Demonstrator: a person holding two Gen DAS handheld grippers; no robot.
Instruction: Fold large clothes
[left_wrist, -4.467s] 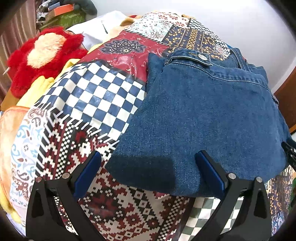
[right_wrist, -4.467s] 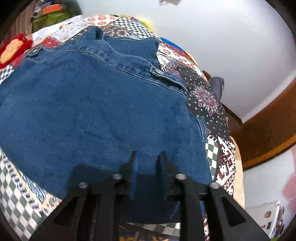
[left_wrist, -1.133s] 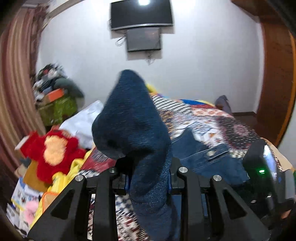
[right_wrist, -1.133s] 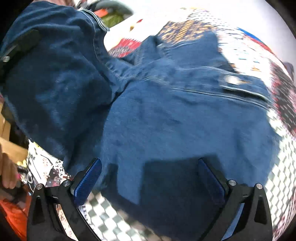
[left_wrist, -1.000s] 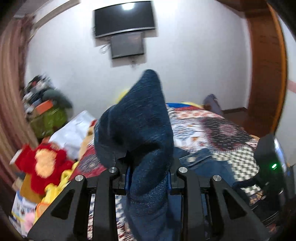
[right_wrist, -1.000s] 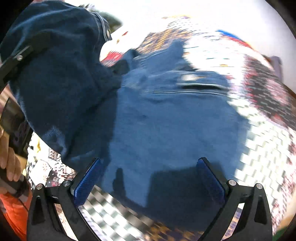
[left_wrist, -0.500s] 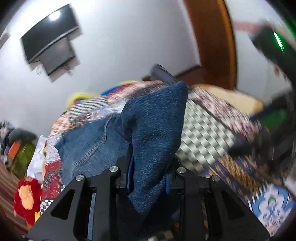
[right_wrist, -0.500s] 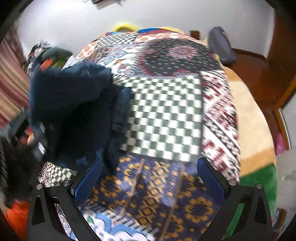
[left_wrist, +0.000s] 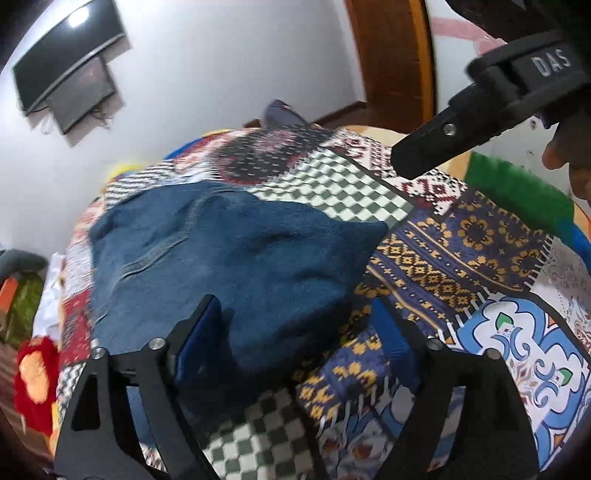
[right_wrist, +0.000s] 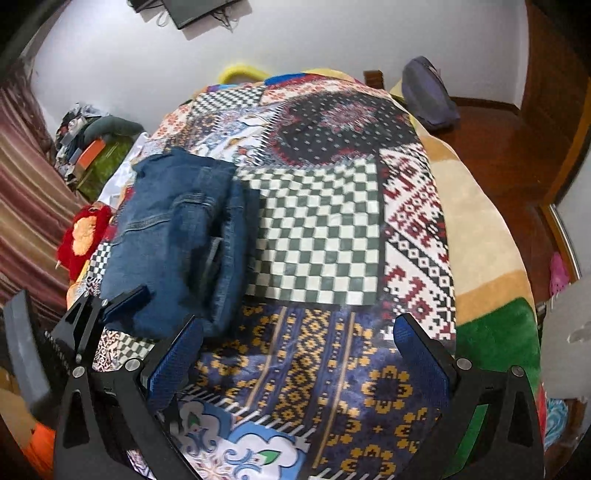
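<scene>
Jeans (left_wrist: 229, 266) lie folded in a thick bundle on the patchwork bedspread (left_wrist: 461, 258), partly between our left tongs (left_wrist: 295, 332), whose jaws stand spread wide and grip nothing. Our right tongs (right_wrist: 295, 350) are equally spread and hold nothing, with the bundle off to their left and bare bedspread between their jaws. We judge the main risk to be the left tongs' near finger (left_wrist: 195, 343), which touches or nearly touches the denim: dragging it away could pull the top layer askew. Beyond the left tongs, the rumpled upper layer may also spring open unless pressed flat.
</scene>
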